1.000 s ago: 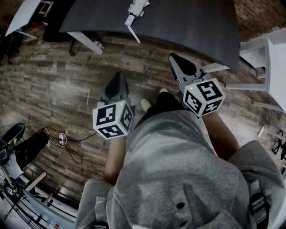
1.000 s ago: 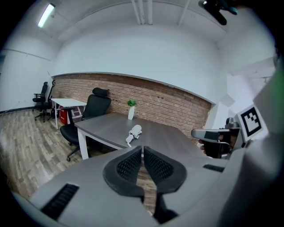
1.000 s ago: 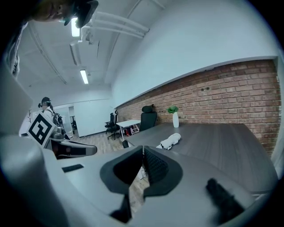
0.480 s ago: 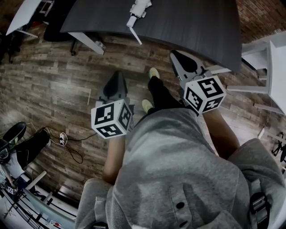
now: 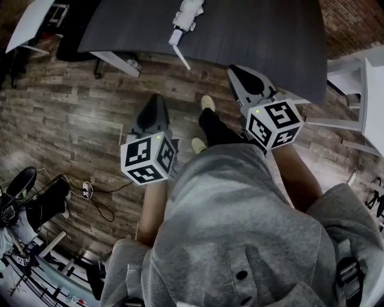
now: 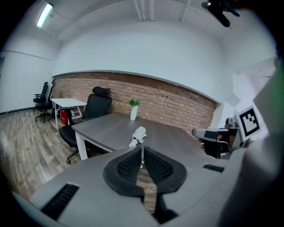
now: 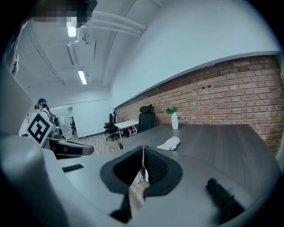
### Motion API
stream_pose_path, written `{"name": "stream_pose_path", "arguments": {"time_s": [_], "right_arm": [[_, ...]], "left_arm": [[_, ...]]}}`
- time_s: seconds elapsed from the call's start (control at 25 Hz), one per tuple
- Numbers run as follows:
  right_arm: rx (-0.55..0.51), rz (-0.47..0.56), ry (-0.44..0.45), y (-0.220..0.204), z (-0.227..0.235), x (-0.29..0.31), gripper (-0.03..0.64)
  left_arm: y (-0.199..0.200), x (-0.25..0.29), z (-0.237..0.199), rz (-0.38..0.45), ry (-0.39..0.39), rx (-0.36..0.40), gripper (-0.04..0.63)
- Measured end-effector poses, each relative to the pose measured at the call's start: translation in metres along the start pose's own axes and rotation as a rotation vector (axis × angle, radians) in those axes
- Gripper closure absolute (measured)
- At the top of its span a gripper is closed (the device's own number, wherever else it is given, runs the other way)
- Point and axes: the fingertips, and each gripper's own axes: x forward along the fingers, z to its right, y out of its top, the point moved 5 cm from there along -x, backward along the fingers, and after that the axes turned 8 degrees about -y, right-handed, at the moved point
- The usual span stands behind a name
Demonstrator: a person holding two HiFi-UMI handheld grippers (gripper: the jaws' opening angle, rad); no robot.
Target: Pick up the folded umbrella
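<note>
The folded umbrella [image 5: 185, 13] is white and lies on the dark grey table [image 5: 258, 33], near its front edge, with a thin white part sticking out over the edge. In the left gripper view the umbrella [image 6: 139, 135] is straight ahead beyond my left gripper [image 6: 142, 150], which is shut on nothing. The right gripper view has the umbrella [image 7: 170, 142] ahead and a little right of my right gripper [image 7: 143, 150], also shut and empty. From the head view, the left gripper [image 5: 155, 99] hangs over the wooden floor short of the table, and the right gripper [image 5: 234, 69] reaches the table's edge.
A black office chair [image 6: 95, 107] stands at the table's left end. A white vase with a green plant [image 6: 133, 111] sits at the table's far side by the brick wall. A white desk [image 5: 367, 78] is at the right. Cables [image 5: 90, 193] lie on the floor at left.
Both grippers have moved forward toward the table, still shut. The person has taken a step, one shoe now further ahead. The umbrella lies where it was.
</note>
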Motion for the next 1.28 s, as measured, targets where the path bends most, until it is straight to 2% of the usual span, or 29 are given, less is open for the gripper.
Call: {"name": "stream_pose_path", "arguments": {"time_s": [0.72, 1.28], "right_arm": [[0.051, -0.041, 0.005, 0.033, 0.080, 0.114, 0.592], [0.100, -0.050, 0.043, 0.051, 0.128, 0.172, 0.592]], "left_arm": [[0.055, 0.133, -0.026, -0.076, -0.013, 0.020, 0.568], [0.085, 0.199, -0.032, -0.106, 0.021, 0.035, 0.566]]}}
